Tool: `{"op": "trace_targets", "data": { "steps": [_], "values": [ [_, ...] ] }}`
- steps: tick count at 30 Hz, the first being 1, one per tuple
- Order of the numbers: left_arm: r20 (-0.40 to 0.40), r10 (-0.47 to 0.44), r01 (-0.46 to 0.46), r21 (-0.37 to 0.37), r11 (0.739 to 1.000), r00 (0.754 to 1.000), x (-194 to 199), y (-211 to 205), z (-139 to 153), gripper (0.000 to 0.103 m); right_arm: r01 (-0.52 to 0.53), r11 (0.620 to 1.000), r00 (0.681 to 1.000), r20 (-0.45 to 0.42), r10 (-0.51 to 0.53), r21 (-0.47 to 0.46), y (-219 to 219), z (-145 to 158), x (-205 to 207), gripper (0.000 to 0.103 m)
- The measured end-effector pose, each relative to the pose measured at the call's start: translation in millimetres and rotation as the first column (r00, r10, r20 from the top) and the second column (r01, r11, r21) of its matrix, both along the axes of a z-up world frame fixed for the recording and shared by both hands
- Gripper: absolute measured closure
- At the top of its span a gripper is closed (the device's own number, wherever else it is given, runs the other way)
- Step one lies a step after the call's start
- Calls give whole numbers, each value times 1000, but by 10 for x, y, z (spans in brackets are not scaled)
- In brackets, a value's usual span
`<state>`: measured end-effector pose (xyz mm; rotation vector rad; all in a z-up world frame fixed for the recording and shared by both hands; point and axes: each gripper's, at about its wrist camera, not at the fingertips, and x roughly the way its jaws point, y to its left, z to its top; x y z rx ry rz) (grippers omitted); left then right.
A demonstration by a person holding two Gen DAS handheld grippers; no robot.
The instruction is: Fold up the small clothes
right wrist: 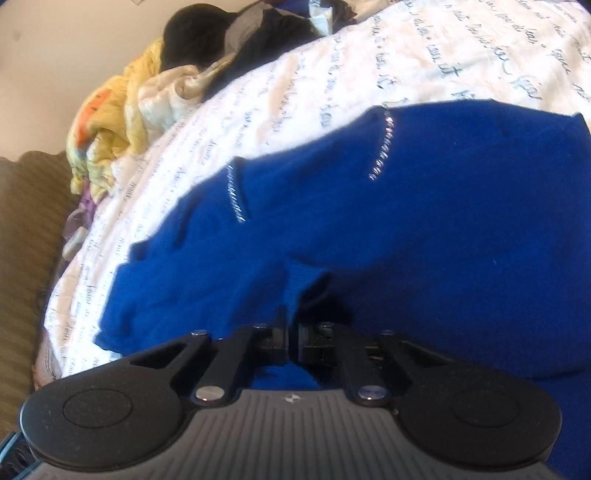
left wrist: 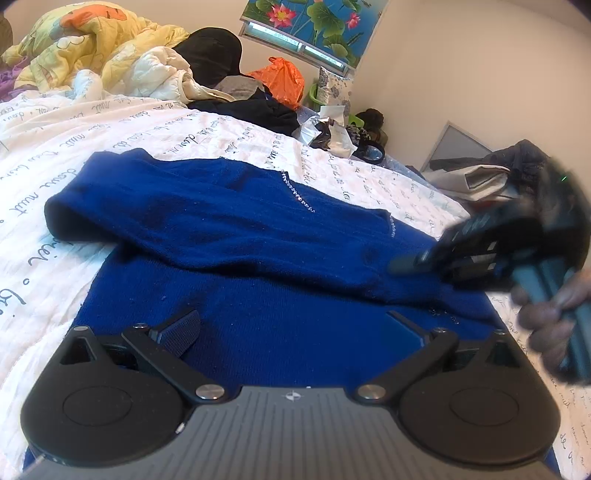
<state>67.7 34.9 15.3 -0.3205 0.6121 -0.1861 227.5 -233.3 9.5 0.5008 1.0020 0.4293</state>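
Right wrist | right tool [right wrist: 291,332] clenched on blue sweater [right wrist: 406,221] | left tool [left wrist: 291,328] spread wide, empty

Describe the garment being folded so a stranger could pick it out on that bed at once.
Start from the white bedspread printed with grey handwriting that covers the bed. On its near part lies the blue sweater, spread out with one sleeve folded across the body. Unlike the yellow quilt and dark clothes heaped at the far end, it is deep royal blue with short rows of sparkling stones.

yellow quilt [left wrist: 85,40], orange bag [left wrist: 282,79], lotus picture [left wrist: 314,22]
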Motion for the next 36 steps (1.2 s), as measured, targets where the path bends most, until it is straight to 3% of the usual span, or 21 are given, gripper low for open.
{"op": "trace_targets", "data": {
  "steps": [4,6,9,13,15,17,19,21,23,25,28,30,32,34,36],
  "values": [
    [0,0,0,0,1000,1000,-13,-8,-3,0,11,998,990,140,-20,68,-332,509,-42,99],
    [1,3,-3,-3,1000,1000,-12,-5,-3,0,76,996,985,152,-83,56,-730,616,-30,99],
    [1,8,-8,-12,1000,1000,-3,-1,-4,0,198,980,978,69,-195,-29,-1253,375,39,99],
    [-5,4,-4,-4,1000,1000,0,-12,9,0,242,970,970,-18,-242,-4,-1521,-67,31,96],
    [-31,-2,3,4,1000,1000,13,29,98,0,278,961,960,-23,-278,-2,-1523,-106,-12,87],
    [2,10,-10,-23,1000,1000,39,172,291,0,336,940,941,66,-332,-56,-1528,58,-105,78],
    [61,72,-69,-43,997,996,155,317,487,0,398,905,903,241,-357,-152,-1410,313,-233,73],
    [65,86,-83,-48,995,994,452,362,599,0,350,915,895,359,-265,-198,-1218,467,-321,61],
    [37,82,-81,-22,996,996,827,289,595,0,245,945,924,347,-161,-215,-935,451,-242,52],
    [-11,59,-58,61,996,998,1189,128,498,4,169,946,945,319,-75,-278,-618,304,-100,52],
    [-121,17,10,221,975,992,1569,-71,214,5,167,868,952,305,-19,-467,-337,-61,7,50],
    [-102,22,17,370,929,995,1571,-102,53,0,193,886,918,397,-10,-423,-486,-181,-114,46],
    [-108,-6,45,358,933,994,1535,2,53,0,169,910,914,405,-1,-379,-631,-203,-143,46],
    [-107,-14,52,365,930,994,1524,44,150,10,130,909,934,356,22,-395,-625,-104,-94,45],
    [-65,-28,51,380,923,998,1600,-12,289,10,131,934,947,321,-18,-333,-641,68,12,44]
  ]
}}
